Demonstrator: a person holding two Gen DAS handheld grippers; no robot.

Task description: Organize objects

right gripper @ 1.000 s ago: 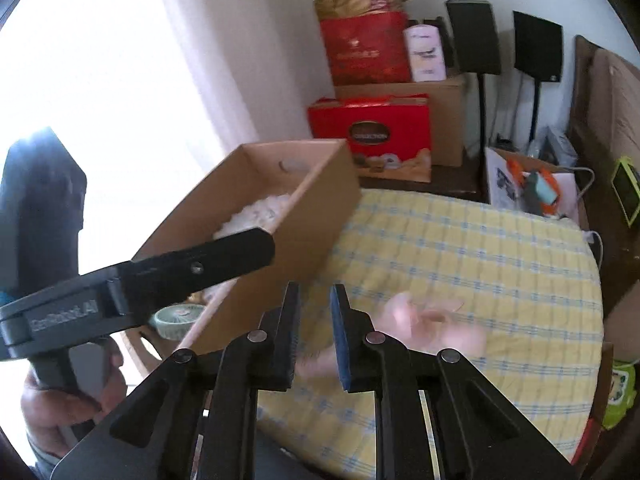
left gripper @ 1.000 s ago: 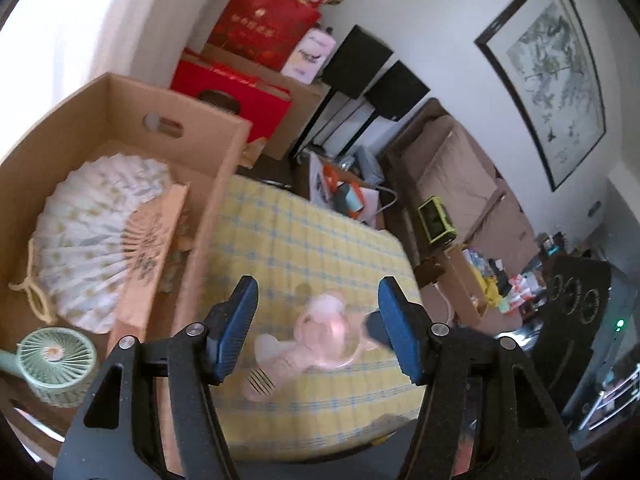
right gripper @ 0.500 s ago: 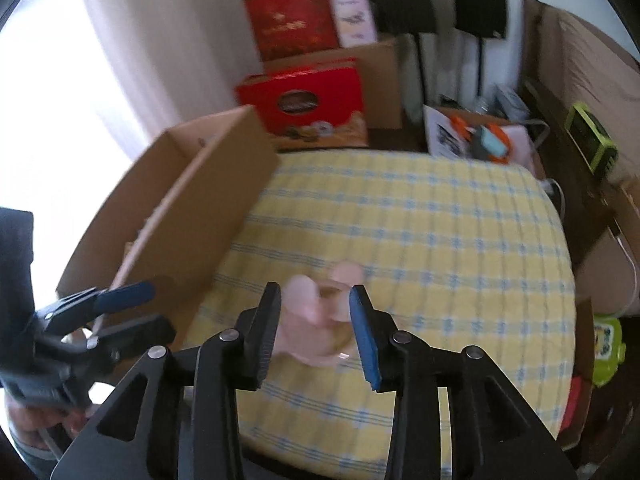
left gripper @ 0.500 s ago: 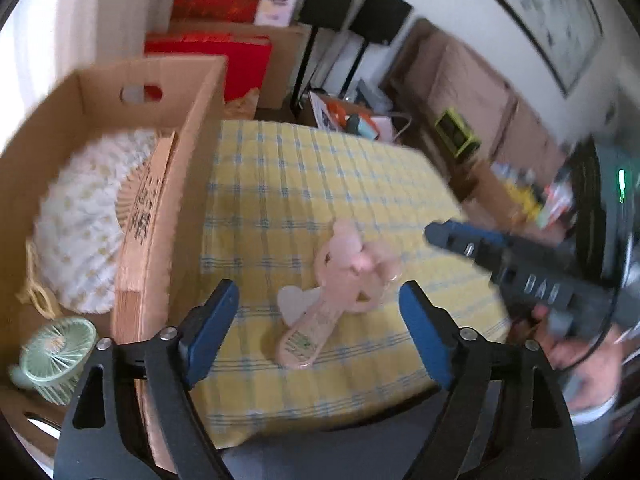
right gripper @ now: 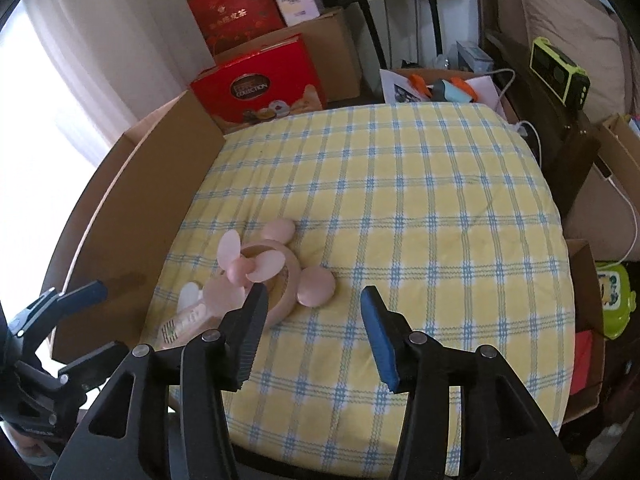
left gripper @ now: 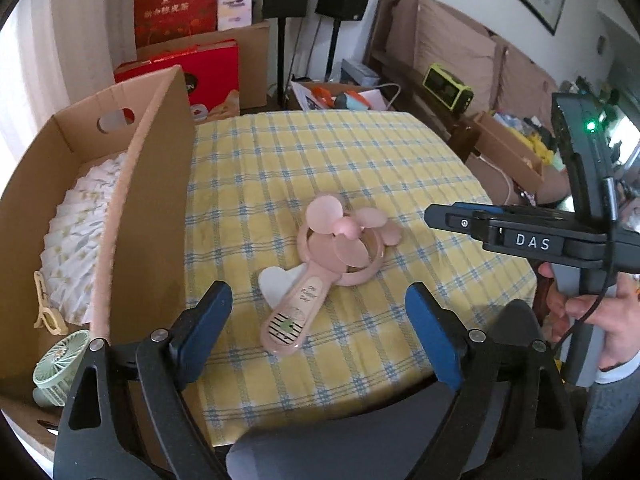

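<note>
A pink handheld fan (left gripper: pixel 320 264) with round ears lies flat on the yellow checked tablecloth (left gripper: pixel 320 160), handle toward me; it also shows in the right wrist view (right gripper: pixel 256 280). A cardboard box (left gripper: pixel 148 184) stands to its left, holding a white folding fan (left gripper: pixel 80 236) and a green handheld fan (left gripper: pixel 56 368). My left gripper (left gripper: pixel 320 332) is open and empty, just in front of the pink fan's handle. My right gripper (right gripper: pixel 316 320) is open and empty, right of the fan's head; it shows from the side in the left wrist view (left gripper: pixel 440 216).
Red gift boxes (right gripper: pixel 260 84) and brown cartons (right gripper: pixel 340 48) stand behind the table. A sofa (left gripper: pixel 460 52) and a green radio (left gripper: pixel 448 88) are at the back right. An open carton of clutter (left gripper: pixel 516 148) sits right of the table.
Both grippers have opened wider; the right one was nearly shut a second ago. The left gripper has pulled back and turned right, so the pink fan sits between its fingers.
</note>
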